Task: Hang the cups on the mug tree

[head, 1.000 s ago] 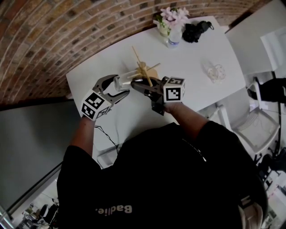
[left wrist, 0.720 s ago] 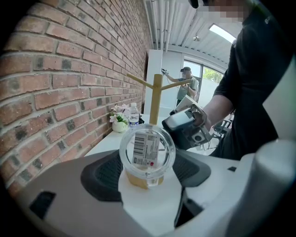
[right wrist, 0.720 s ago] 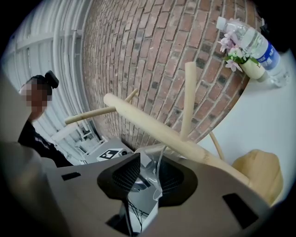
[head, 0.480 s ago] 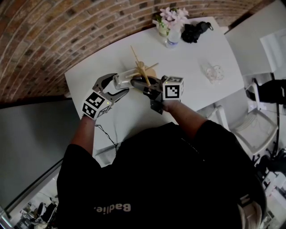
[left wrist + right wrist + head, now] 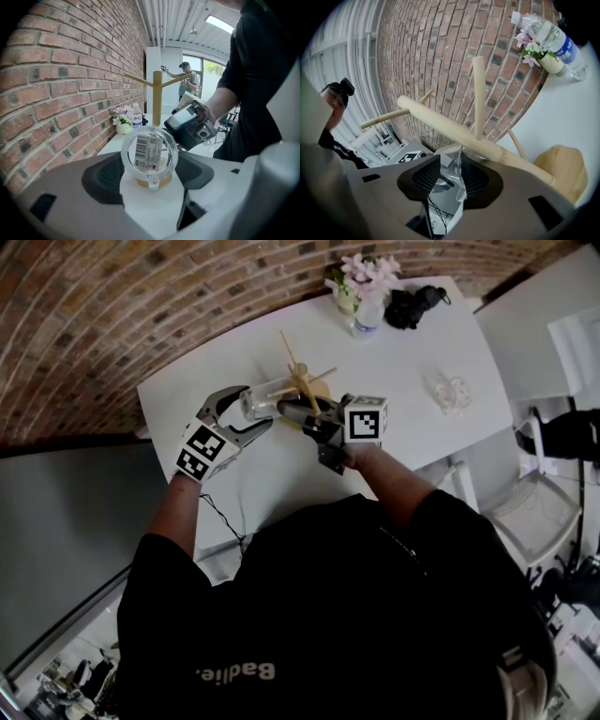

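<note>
The head view looks steeply down from above the person (image 5: 347,615) at the table (image 5: 422,343). Each gripper view looks closely along its own jaws, from opposite sides, sharing the tree (image 5: 157,93) and cup (image 5: 149,157).

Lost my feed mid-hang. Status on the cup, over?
Left gripper shut on clear cup. Right gripper jaws just opening, cup's glass edge between them, unpinched. Cup beside mug tree, not visibly hung. Nothing blocking.

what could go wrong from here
1. The right gripper has just been opening its jaws with glass of the cup between them. Only the left gripper grips it, and smooth glass could slip.
2. The tree stands right beside both grippers, so a bump could tip it.
</note>
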Demonstrator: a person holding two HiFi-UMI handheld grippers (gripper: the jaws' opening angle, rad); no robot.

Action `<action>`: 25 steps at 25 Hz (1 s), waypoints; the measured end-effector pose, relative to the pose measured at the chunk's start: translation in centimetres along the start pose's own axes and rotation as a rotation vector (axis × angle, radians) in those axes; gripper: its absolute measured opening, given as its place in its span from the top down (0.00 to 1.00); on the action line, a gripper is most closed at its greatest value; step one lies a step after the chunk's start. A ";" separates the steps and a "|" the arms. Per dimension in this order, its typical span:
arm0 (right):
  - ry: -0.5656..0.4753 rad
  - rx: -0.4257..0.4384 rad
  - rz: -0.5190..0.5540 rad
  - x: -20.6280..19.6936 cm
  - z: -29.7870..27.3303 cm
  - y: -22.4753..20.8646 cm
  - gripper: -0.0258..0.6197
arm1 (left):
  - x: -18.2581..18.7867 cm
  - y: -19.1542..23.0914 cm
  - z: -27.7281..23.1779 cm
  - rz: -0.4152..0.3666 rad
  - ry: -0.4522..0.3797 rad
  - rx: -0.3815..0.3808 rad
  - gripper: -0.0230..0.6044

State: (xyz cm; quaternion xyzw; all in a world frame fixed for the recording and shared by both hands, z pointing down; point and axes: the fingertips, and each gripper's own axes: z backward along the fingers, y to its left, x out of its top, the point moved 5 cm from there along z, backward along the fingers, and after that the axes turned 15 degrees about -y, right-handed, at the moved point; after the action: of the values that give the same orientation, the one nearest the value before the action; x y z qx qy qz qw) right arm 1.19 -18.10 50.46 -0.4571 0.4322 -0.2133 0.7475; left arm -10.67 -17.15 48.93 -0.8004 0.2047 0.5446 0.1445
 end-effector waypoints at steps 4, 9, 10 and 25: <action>-0.023 0.011 0.004 0.2 0.0 0.1 0.72 | -0.1 -0.1 0.0 -0.001 -0.006 0.005 0.43; -0.027 0.028 0.014 0.2 0.0 0.6 0.68 | -0.2 -0.1 0.1 0.003 -0.016 0.005 0.43; -0.032 0.032 0.013 0.3 0.1 0.7 0.67 | -0.2 -0.1 0.1 0.002 -0.015 0.005 0.43; -0.108 0.026 -0.072 0.1 1.0 -0.7 0.75 | 0.3 -0.4 0.3 -0.010 -0.011 -0.005 0.44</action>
State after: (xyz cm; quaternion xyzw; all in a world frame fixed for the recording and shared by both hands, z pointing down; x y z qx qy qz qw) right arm 2.12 -18.08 51.23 -0.4737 0.3717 -0.2207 0.7673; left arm -10.57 -16.70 48.54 -0.7987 0.1986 0.5488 0.1465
